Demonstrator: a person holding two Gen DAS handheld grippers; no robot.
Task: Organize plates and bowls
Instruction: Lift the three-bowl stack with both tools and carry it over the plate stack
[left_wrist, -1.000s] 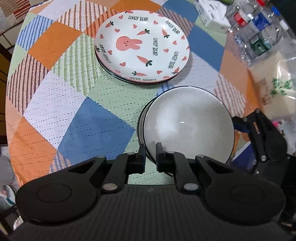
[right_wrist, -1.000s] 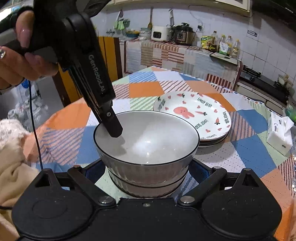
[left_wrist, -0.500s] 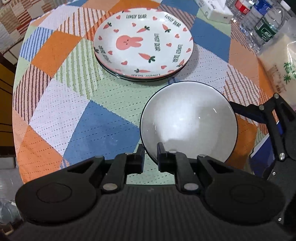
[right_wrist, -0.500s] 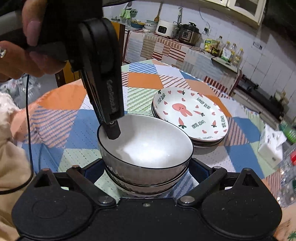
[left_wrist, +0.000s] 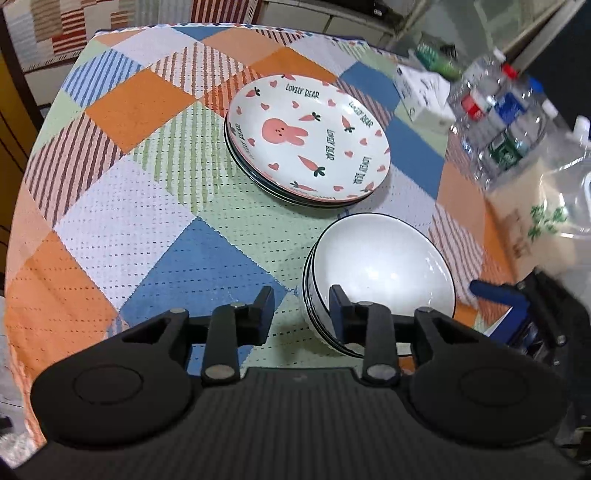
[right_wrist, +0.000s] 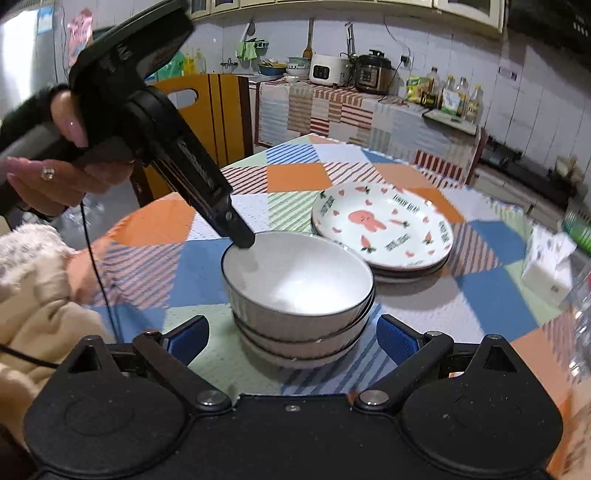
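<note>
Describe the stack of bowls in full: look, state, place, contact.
The stack of bowls is three nested bowls, glossy white inside with thin dark rims and ribbed pale outsides, ceramic by the look. It stands upright and empty on the patchwork tablecloth, beside the bunny plates without touching them. The left tool, whose jaws have just been opening, straddles the top rim unclamped; the open right tool flanks the base.

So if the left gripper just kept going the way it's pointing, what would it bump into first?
Probably the rim of the top bowl. The left gripper, whose jaws have just been opening, stands astride that rim, one finger inside. Depth is unclear; it might slip past onto the tablecloth.
</note>
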